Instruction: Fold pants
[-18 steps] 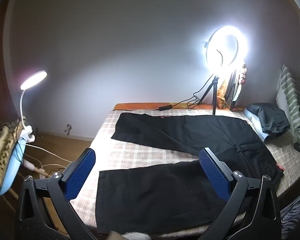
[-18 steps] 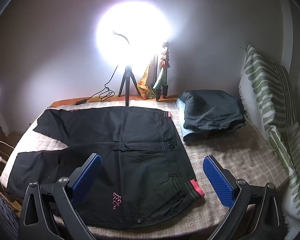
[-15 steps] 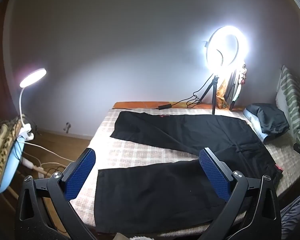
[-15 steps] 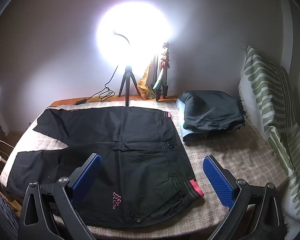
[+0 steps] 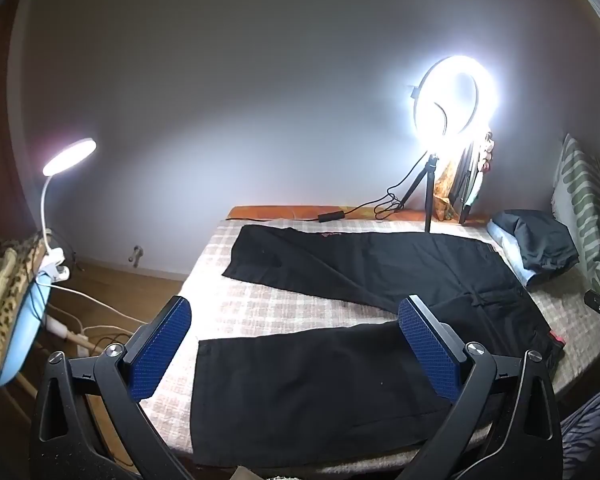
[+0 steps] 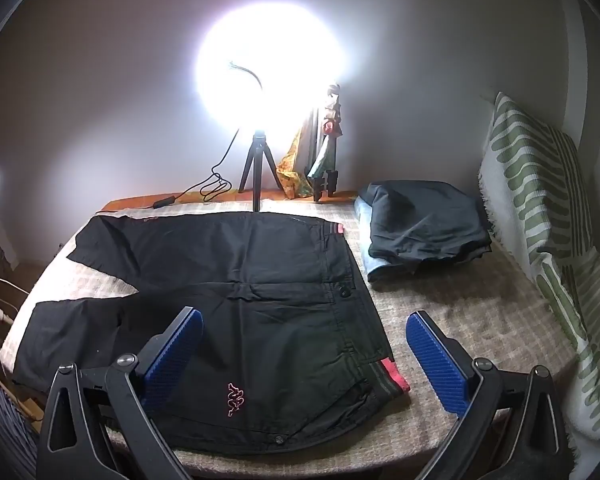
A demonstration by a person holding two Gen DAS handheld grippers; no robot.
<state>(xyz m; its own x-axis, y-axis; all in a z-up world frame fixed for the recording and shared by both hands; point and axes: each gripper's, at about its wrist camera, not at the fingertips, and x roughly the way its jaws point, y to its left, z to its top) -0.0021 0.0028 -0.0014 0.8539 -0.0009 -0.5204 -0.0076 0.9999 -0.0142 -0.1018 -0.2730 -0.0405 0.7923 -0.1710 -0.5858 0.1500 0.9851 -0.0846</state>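
The black pants [image 6: 228, 300] lay flat across the middle of the frame on the bed [image 6: 460, 320], legs splayed left. Both the left gripper [image 5: 296, 344] and right gripper [image 6: 304, 354] hung wide open, holding nothing. Pinching one layer would probably bunch the fold.

The pants [image 6: 236, 280] are matt black woven cloth with faint creases. The bed [image 5: 260, 304] wears a rough checked cover. Each tool [image 5: 296, 354] [image 6: 306, 354] has matt black plastic arms, ribbed blue pads [image 5: 428, 352] and shiny metal screws. The floor [image 5: 112, 292] looks like wood.
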